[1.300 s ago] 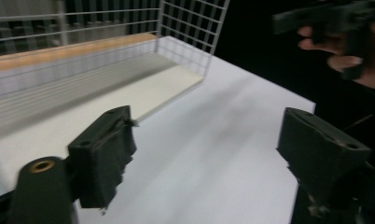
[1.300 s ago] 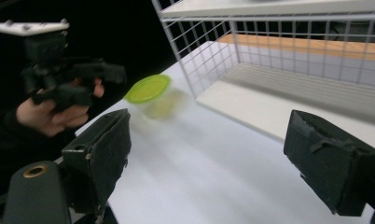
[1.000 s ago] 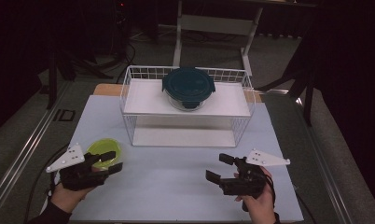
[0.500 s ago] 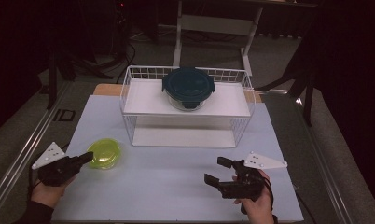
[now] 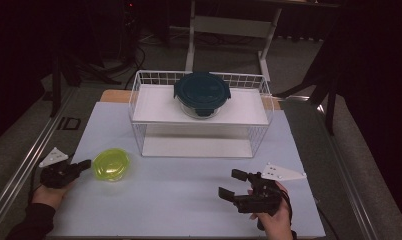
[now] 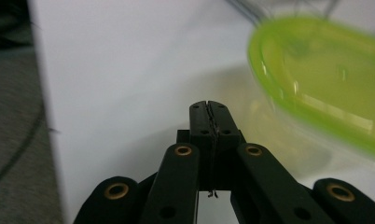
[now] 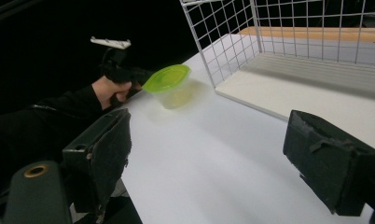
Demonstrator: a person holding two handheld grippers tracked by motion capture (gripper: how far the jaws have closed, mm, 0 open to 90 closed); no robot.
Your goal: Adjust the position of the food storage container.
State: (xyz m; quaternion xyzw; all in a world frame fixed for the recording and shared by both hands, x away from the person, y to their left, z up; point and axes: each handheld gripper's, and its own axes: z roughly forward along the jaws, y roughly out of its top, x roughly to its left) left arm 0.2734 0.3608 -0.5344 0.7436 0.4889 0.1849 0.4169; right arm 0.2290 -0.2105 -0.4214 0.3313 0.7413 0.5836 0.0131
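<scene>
Where the white table [image 5: 189, 200] meets its left edge, the left gripper [image 5: 84, 164] lies low with its jaws clenched together on nothing; in the left gripper view the two black tips meet flush. Its tips point at the green-lidded tub [image 5: 111, 164], just beside it, apart from the rim as far as the high view shows. The tub stands upright on the table, left of and in front of the wire rack [image 5: 139, 107]; its body is clear plastic, seen in the right gripper view [image 7: 169, 88].

Centre: the rack sits at the back of the table with a white shelf [image 5: 154, 102] across it. A round glass container with a dark teal lid [image 5: 202, 92] rests on that shelf, near its middle.

Right: the right gripper [image 5: 235, 184] is held in a hand [image 5: 271, 220] near the front edge, jaws released and spread wide, nothing between them. It stands well apart from the tub and from the rack.
</scene>
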